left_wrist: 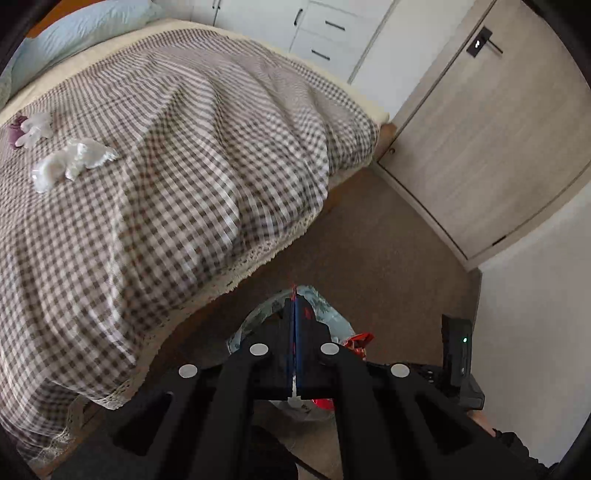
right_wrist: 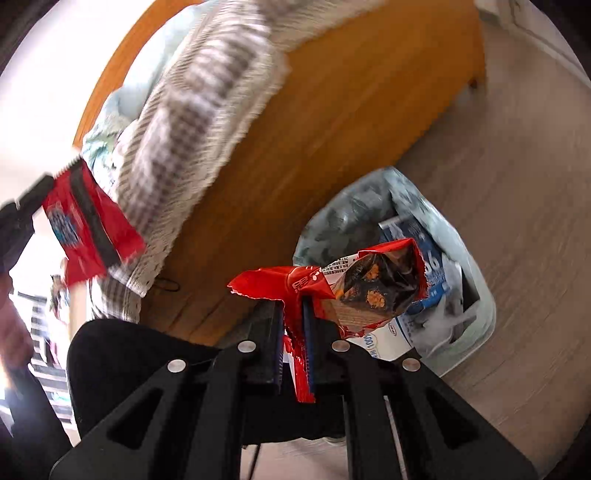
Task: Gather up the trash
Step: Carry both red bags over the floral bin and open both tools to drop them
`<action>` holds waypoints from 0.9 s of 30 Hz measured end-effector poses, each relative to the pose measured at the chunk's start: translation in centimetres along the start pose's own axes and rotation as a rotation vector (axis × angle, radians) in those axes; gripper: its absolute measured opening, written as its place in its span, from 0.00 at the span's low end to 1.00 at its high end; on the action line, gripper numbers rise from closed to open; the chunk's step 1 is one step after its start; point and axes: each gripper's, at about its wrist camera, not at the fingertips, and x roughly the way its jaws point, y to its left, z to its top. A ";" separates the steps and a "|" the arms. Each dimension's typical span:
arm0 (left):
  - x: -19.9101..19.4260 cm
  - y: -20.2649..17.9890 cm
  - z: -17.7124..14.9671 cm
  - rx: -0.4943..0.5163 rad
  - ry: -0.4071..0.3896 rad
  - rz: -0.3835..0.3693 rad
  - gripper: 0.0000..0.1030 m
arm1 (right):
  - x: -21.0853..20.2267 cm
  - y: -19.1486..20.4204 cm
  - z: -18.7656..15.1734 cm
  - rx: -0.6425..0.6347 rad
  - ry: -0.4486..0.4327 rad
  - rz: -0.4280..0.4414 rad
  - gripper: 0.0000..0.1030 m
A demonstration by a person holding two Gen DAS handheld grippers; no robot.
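My left gripper (left_wrist: 294, 308) is shut on a red snack wrapper (left_wrist: 294, 290), seen edge-on between its fingers; the right wrist view shows that wrapper (right_wrist: 70, 221) hanging at the far left. My right gripper (right_wrist: 293, 308) is shut on a torn-open red snack packet (right_wrist: 369, 284). Both hang over a small bin with a pale liner (right_wrist: 332, 229), which holds cartons and white paper; in the left wrist view the bin (left_wrist: 321, 302) lies just beyond my fingers. Crumpled white tissues (left_wrist: 77, 158) and a purple scrap (left_wrist: 14, 131) lie on the bed.
A bed with a brown checked blanket (left_wrist: 184, 147) fills the left, its wooden frame (right_wrist: 332, 129) right beside the bin. Brown carpet (left_wrist: 388, 240) runs to a pale wooden door (left_wrist: 480, 129) and white drawers (left_wrist: 332, 29). A white wall (left_wrist: 535, 314) stands at the right.
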 end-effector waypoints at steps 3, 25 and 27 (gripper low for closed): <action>4.7 -0.6 -0.4 0.017 0.084 0.088 0.00 | 1.4 -2.1 0.4 0.076 0.024 0.107 0.10; 11.3 1.6 -1.8 -0.095 0.148 0.144 0.00 | 9.1 -3.0 4.6 0.064 0.053 -0.009 0.63; 12.7 1.2 -2.2 -0.090 0.191 0.137 0.00 | 5.5 -3.4 3.9 0.052 -0.024 -0.044 0.63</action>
